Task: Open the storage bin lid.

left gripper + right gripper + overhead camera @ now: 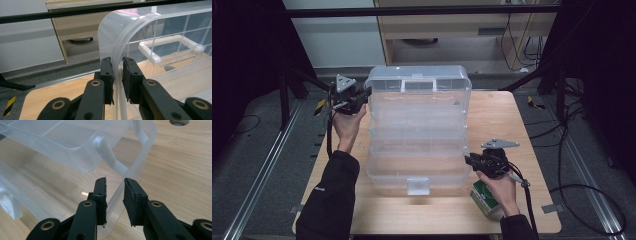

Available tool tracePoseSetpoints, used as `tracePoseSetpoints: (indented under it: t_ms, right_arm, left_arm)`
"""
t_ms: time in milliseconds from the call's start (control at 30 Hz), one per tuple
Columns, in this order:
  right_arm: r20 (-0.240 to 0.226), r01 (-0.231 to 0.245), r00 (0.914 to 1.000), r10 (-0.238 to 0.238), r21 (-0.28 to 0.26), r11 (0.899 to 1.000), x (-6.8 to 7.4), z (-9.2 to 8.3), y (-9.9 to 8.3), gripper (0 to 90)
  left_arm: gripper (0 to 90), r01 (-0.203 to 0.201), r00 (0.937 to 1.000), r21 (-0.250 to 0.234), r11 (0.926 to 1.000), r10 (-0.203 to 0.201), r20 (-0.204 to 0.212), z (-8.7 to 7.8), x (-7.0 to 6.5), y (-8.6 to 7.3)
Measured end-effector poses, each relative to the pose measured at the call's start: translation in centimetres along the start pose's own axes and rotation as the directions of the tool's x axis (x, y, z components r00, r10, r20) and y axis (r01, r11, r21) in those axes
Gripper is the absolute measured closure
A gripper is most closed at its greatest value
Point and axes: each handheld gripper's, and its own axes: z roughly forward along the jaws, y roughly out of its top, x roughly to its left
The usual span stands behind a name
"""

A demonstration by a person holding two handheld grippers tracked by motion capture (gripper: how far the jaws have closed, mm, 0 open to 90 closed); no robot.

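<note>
A large clear plastic organiser case lies open on the wooden table. Its lid stands up at the far side and its base lies toward me. My left gripper is at the lid's far left corner. In the left gripper view that gripper is shut on the lid's curved rim, with the white handle beyond. My right gripper sits at the base's near right corner. In the right gripper view it is open, and the base's thin wall stands between the pads.
A green and white carton lies under the right hand near the table's front right corner. A white latch sticks out of the case's front edge. Cables trail on the floor at the right, and a wooden cabinet stands behind the table.
</note>
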Motion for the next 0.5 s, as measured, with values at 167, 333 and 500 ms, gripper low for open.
tracePoseSetpoints:
  t_ms: [167,333,500]
  right_arm:
    - [-0.001,-0.003,1.0000,0.003,0.003,1.000,0.0,0.0,0.0,72.3]
    - [0.001,-0.005,1.0000,0.005,0.003,1.000,0.0,0.0,0.0,72.4]
    - [0.010,0.001,1.0000,-0.001,0.008,1.000,0.1,0.0,0.1,72.7]
  left_arm:
    - [78.6,0.004,1.0000,0.004,1.0000,-0.004,0.001,0.5,0.2,0.1]
    - [78.6,0.006,1.0000,0.012,0.9999,-0.006,0.003,1.0,0.3,0.3]
    - [78.5,0.014,0.9999,0.007,0.9999,-0.014,-0.001,1.7,0.4,0.2]
